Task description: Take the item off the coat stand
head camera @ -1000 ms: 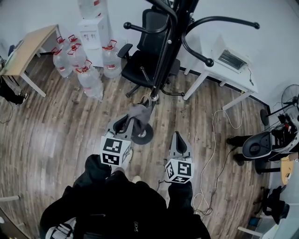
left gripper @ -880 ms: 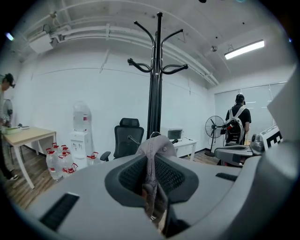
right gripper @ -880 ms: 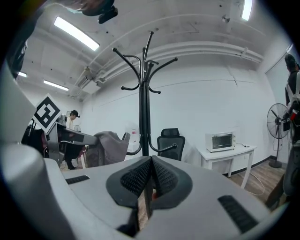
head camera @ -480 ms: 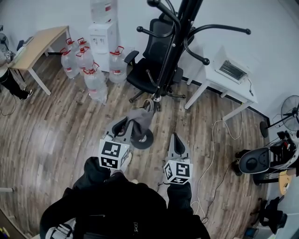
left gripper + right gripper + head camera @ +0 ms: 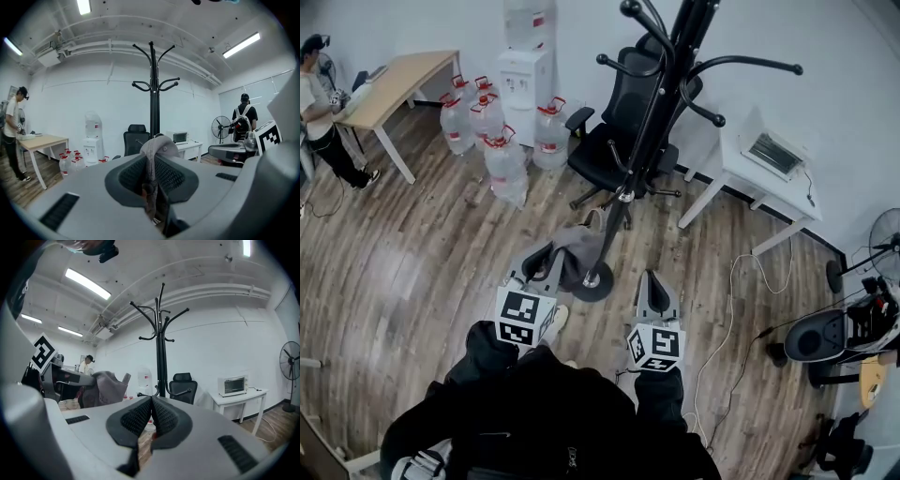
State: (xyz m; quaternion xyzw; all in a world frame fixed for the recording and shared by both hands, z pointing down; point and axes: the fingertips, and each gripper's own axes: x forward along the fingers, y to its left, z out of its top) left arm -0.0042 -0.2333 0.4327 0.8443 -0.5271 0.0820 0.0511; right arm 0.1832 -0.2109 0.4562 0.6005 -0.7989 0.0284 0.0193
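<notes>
The black coat stand rises in front of me, its round base on the wood floor; its hooks are bare. My left gripper is shut on a grey cap-like cloth item, held clear of the stand near its base. The left gripper view has the item pinched between the pads and draped over the jaw tips. My right gripper is beside it, shut with nothing in it, its pads pressed together. In the right gripper view the grey item hangs at the left, the stand ahead.
A black office chair stands behind the stand. Several water bottles and a dispenser are at the back left. A person stands at a wooden desk. A white table with an oven is right; a cable trails on the floor.
The head view has swung, so the room shifts right and the person at the desk comes into view. Both grippers keep their places, the left still shut on the grey item.
</notes>
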